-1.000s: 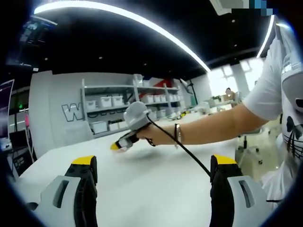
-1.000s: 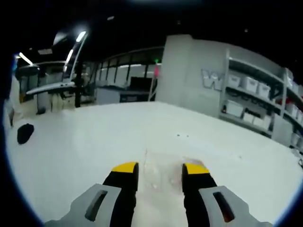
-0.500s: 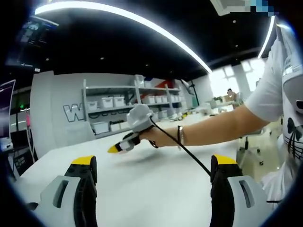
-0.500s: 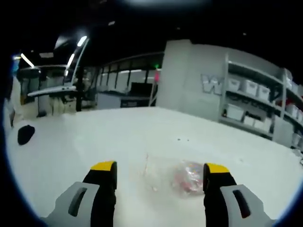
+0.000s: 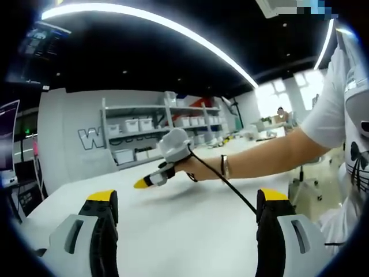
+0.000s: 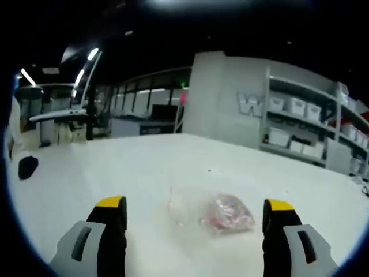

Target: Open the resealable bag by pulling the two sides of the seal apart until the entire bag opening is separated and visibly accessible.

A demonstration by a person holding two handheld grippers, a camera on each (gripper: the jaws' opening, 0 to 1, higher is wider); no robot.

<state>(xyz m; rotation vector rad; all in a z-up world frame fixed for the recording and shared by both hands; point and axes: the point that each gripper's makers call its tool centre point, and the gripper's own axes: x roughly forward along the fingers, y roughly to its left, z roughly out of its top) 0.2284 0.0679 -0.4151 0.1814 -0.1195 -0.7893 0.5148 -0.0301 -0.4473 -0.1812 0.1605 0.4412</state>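
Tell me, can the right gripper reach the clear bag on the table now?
Probably yes. The bag lies flat just ahead of the right gripper, between its open jaws, with nothing on the white table between them.

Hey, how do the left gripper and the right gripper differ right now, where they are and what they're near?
The right gripper hovers with the resealable bag lying on the table ahead between its jaws; the left gripper faces bare tabletop. The right gripper is reached out over the table; the left sits back nearer the person. Both are open, holding nothing.

Both views low over the white table (image 5: 190, 225); shelves (image 6: 311, 133) shared
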